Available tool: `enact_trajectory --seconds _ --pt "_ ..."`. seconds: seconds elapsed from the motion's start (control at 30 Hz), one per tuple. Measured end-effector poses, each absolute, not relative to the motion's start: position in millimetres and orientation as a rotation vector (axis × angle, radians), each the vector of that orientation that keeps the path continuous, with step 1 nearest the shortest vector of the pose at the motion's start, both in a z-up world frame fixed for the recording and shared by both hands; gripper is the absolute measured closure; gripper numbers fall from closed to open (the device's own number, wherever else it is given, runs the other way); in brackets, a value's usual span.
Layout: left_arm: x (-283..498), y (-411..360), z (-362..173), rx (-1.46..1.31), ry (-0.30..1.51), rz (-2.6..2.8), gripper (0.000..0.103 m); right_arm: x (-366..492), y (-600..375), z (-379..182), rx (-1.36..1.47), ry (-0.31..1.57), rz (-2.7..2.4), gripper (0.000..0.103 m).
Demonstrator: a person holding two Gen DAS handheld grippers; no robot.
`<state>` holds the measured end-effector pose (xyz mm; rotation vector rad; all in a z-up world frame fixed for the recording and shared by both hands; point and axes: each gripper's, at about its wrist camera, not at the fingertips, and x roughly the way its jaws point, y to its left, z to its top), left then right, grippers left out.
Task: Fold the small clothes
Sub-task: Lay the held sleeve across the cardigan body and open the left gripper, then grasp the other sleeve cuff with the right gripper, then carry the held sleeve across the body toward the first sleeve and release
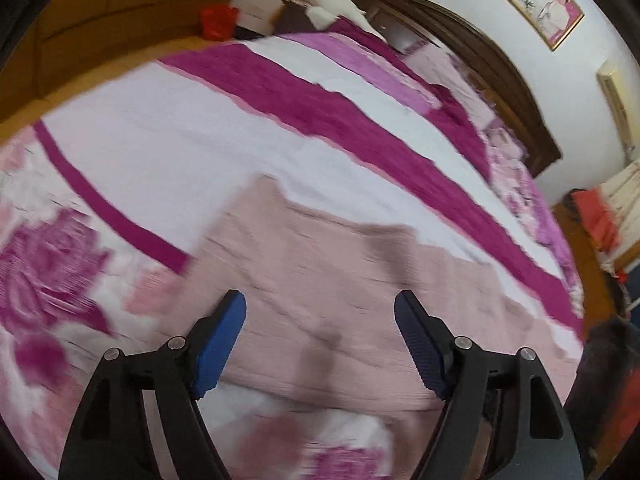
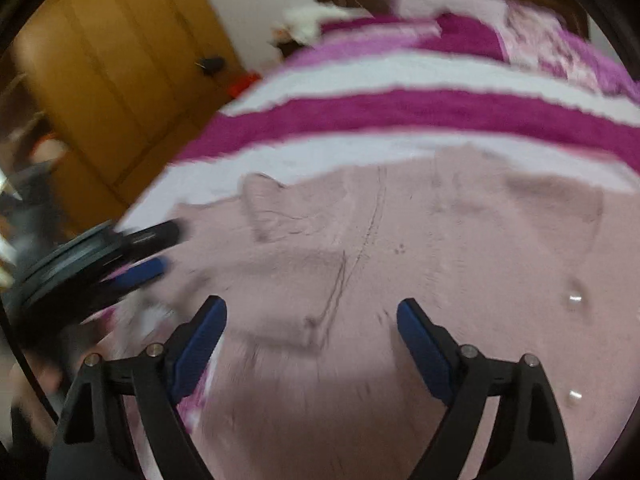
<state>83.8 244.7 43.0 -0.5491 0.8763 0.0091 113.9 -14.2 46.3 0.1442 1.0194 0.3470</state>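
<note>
- Left wrist view: the left gripper [image 1: 320, 340] hangs over a pale pink garment [image 1: 340, 280] spread flat on the bed [image 1: 160, 128]; its 2 blue pads stand well apart with nothing between them
- Around the garment lies a bedspread [image 1: 280, 92] of magenta and white stripes, with a rose print at the left
- At the far end stand a dark wooden headboard [image 1: 480, 48] and a white pillow [image 1: 332, 4]; a framed picture [image 1: 546, 4] hangs on the wall above
- A red bag [image 1: 218, 20] sits on the floor beside the bed, near a wooden wardrobe [image 1: 100, 12]
- Right wrist view: the right gripper [image 2: 312, 344] hovers over the same garment [image 2: 440, 260], jaws wide and empty, the picture blurred
- The left gripper [image 2: 136, 256] reaches in from the left edge, over the garment's left side
- 2 small shiny buttons [image 2: 575, 299] show at the garment's right
- Nothing lies on top of the garment; whether any pad touches the cloth I cannot tell
</note>
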Motion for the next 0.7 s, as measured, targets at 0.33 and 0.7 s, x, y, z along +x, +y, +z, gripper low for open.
enact_trajectory --seconds 0.33,0.7 --pt "84.2 290.4 53.5 -0.655 0.894 0.046 0.047 96.0 26.2 51.9 -0.025 0.884 0.299 0.09" --pt "97.1 222.1 40.5 -0.567 0.97 -0.073 0.047 97.3 -81.1 103.8 0.056 0.779 0.246 0.091"
